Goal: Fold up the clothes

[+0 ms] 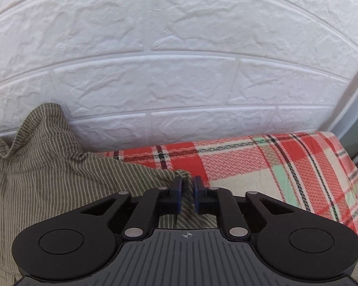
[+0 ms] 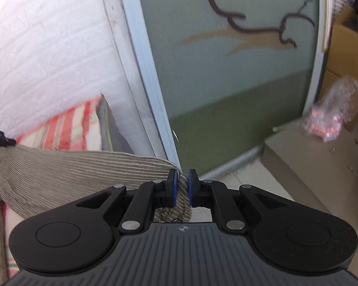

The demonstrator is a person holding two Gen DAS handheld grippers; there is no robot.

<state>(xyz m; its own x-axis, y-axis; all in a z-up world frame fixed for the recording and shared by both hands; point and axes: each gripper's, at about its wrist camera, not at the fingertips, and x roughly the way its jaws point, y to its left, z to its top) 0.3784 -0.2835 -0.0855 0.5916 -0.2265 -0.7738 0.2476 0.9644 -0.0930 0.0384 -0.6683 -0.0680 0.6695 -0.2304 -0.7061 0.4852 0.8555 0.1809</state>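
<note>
An olive garment with thin white stripes [image 1: 50, 166] lies bunched over the left of a red plaid blanket [image 1: 274, 166]. My left gripper [image 1: 187, 181] is shut on an edge of the garment, with cloth pinched between its blue pads. In the right wrist view the same garment [image 2: 71, 171] stretches from the left to my right gripper [image 2: 181, 176], which is shut on another edge of it and holds it lifted beyond the blanket's [image 2: 66, 128] end. The tip of the left gripper shows dark at the far left.
A white brick-pattern wall [image 1: 179, 59] stands right behind the blanket. To the right are a frosted glass door [image 2: 238, 71], a step and floor [image 2: 310, 166], a plastic bag [image 2: 334, 112] and cardboard boxes [image 2: 346, 43].
</note>
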